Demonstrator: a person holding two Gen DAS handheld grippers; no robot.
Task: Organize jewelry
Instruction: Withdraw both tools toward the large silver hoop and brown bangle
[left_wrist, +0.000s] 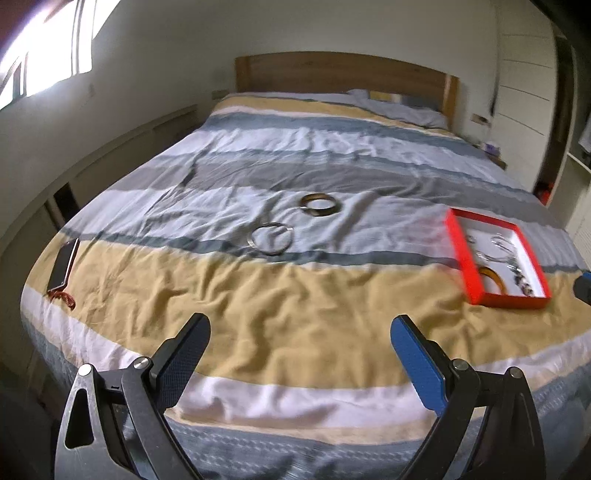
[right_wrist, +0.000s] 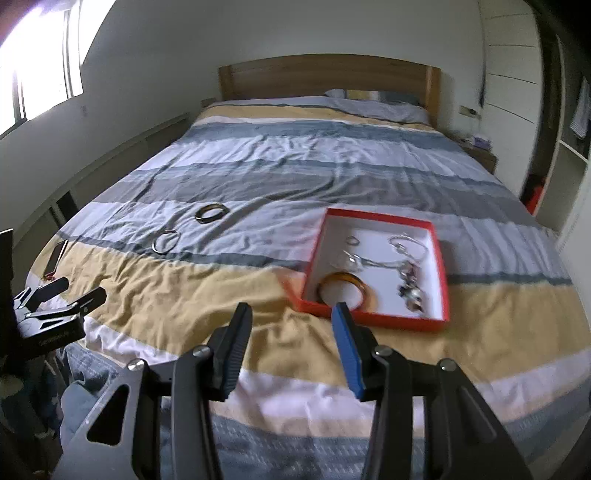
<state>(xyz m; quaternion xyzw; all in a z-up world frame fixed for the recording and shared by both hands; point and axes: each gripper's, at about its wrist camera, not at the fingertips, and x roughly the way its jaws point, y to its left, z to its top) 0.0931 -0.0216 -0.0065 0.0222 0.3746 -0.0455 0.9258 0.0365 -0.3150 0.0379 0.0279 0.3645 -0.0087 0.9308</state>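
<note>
While both tongs, left (left_wrist: 299, 328) and right (right_wrist: 291, 314), gape empty above the striped bed (left_wrist: 295, 295), two metal bangles (left_wrist: 272, 239) lie outside the red cardboard box (right_wrist: 439, 266).

Striped duvet (left_wrist: 280, 302) all rumpled across the bed, wooden headboard (left_wrist: 343, 72) at the top of the frame. Phone (left_wrist: 63, 265) lying lower left, bright window (left_wrist: 48, 48) upper left.
</note>
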